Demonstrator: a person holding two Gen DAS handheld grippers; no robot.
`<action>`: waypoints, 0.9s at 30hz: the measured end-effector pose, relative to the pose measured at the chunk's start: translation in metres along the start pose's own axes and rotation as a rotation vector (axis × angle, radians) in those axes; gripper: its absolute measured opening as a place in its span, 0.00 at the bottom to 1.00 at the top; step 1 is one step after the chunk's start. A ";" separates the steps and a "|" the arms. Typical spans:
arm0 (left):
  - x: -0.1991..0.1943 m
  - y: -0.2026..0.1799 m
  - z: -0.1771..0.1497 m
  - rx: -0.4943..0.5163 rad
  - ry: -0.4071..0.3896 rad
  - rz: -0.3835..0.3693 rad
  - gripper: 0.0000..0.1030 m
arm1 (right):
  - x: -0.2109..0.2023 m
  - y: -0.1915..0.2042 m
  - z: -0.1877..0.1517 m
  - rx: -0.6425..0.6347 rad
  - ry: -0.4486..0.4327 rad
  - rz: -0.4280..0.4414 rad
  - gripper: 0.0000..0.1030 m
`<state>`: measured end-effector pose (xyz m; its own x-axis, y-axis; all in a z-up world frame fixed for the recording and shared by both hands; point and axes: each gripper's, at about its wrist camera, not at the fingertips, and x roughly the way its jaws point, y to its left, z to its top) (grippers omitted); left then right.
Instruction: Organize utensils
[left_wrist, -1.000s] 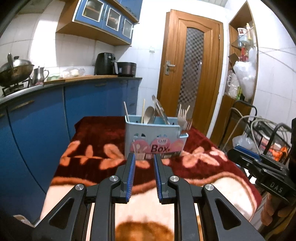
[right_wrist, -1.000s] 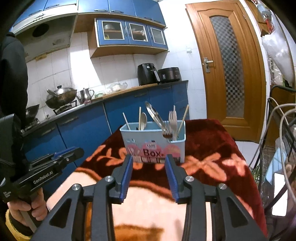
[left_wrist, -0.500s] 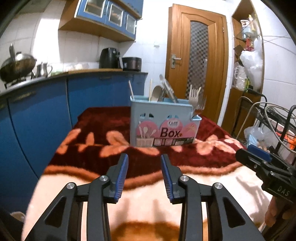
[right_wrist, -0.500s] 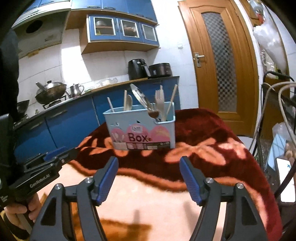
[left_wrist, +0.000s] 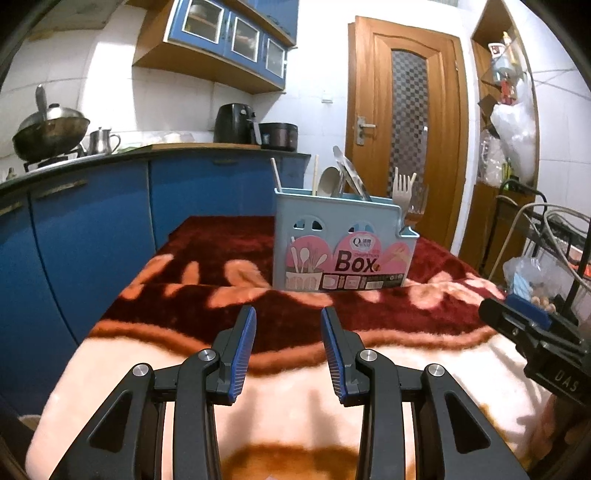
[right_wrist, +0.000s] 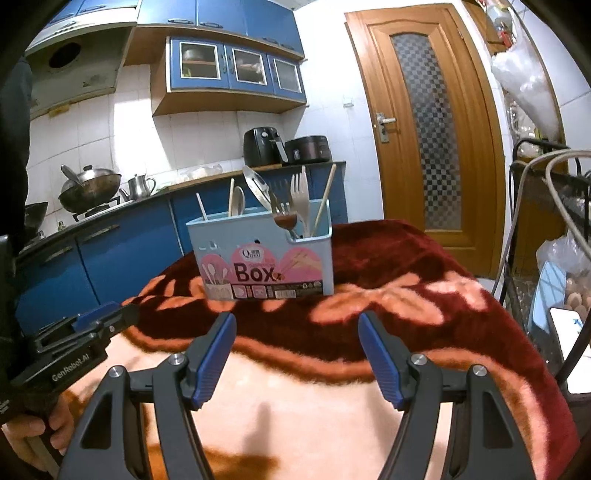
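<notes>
Both tongs have spread since the earlier frames: left tongs (left_wrist: 288, 347), nearly shut a second ago, now gape moderately; right tongs (right_wrist: 297, 354) stand wider than they did. Neither holds anything.

Utensil box (left_wrist: 341, 243) stands upright on the blanket-covered counter (left_wrist: 424, 321), dead ahead at 12 o'clock from both tongs, clearly apart from either set of tips. From the left wrist view it sits slightly toward 1 o'clock; from the right wrist view slightly toward 11. So it lies between the two lines of approach.

Contents: chopstick (right_wrist: 201, 207), wooden spoon (right_wrist: 237, 201), steel ladle (right_wrist: 258, 186), pale fork (right_wrist: 301, 195), all handle-down, long axes near vertical, leaning a little. Fork and ladle crowd the box's right-hand compartment.

Judgement: which tongs are nearer cannot be told from these views. Any pick calls for a reach forward and up over the rim, jaws straddling a vertical shaft.
</notes>
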<state>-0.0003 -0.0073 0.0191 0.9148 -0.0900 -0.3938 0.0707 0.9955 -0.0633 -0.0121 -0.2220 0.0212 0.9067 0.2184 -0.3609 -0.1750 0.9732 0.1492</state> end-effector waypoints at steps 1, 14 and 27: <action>0.000 0.001 0.000 -0.003 -0.003 0.001 0.36 | 0.000 0.000 0.000 0.001 -0.002 0.001 0.69; 0.000 -0.006 -0.003 0.025 -0.005 0.021 0.36 | 0.001 0.001 -0.003 -0.008 -0.003 -0.001 0.69; 0.000 -0.004 -0.004 0.008 -0.009 0.036 0.36 | 0.002 0.001 -0.004 -0.009 0.004 -0.002 0.70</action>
<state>-0.0019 -0.0117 0.0159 0.9203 -0.0544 -0.3874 0.0411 0.9983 -0.0425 -0.0121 -0.2206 0.0173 0.9055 0.2163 -0.3650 -0.1763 0.9743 0.1400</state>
